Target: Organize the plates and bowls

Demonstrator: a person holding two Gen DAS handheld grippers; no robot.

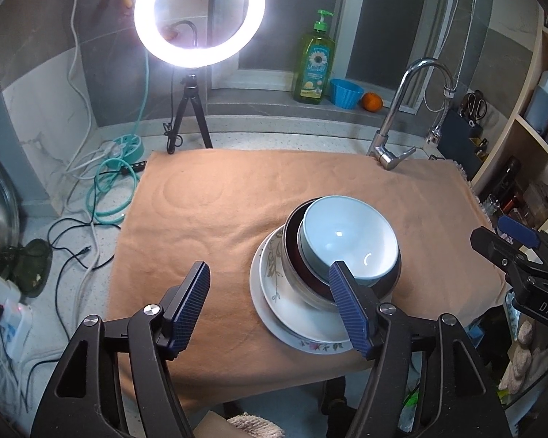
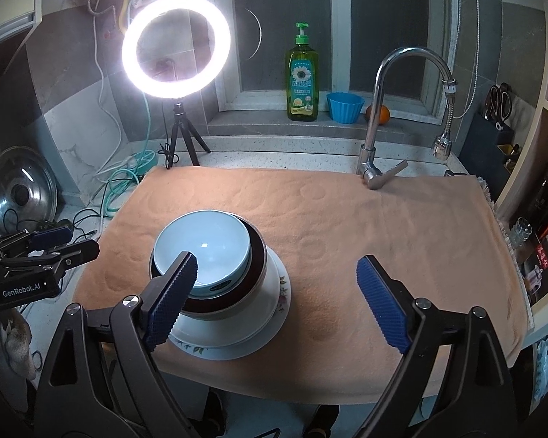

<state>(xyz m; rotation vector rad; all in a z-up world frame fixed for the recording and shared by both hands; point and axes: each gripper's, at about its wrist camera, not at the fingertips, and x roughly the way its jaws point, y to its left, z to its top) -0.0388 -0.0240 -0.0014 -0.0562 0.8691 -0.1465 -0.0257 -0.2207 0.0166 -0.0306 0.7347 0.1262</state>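
Note:
A stack stands on the orange towel [image 1: 208, 219]: a light blue bowl [image 1: 350, 237] sits inside a dark red bowl [image 1: 296, 259], on white floral plates [image 1: 274, 299]. The stack also shows in the right wrist view, with the blue bowl [image 2: 204, 252], the dark bowl [image 2: 255, 255] and the plates [image 2: 270, 310]. My left gripper [image 1: 270, 292] is open and empty, with the stack just behind its right finger. My right gripper [image 2: 277, 292] is open and empty, with the stack behind its left finger. Each gripper shows at the edge of the other's view.
A ring light on a tripod [image 1: 197, 14] stands at the back left, with cables [image 1: 109, 182] beside it. A faucet [image 1: 402, 116] rises at the back right. A soap bottle [image 1: 314, 65], a blue cup [image 1: 345, 93] and an orange [image 1: 372, 102] sit on the sill. Shelves [image 1: 529, 153] stand at right.

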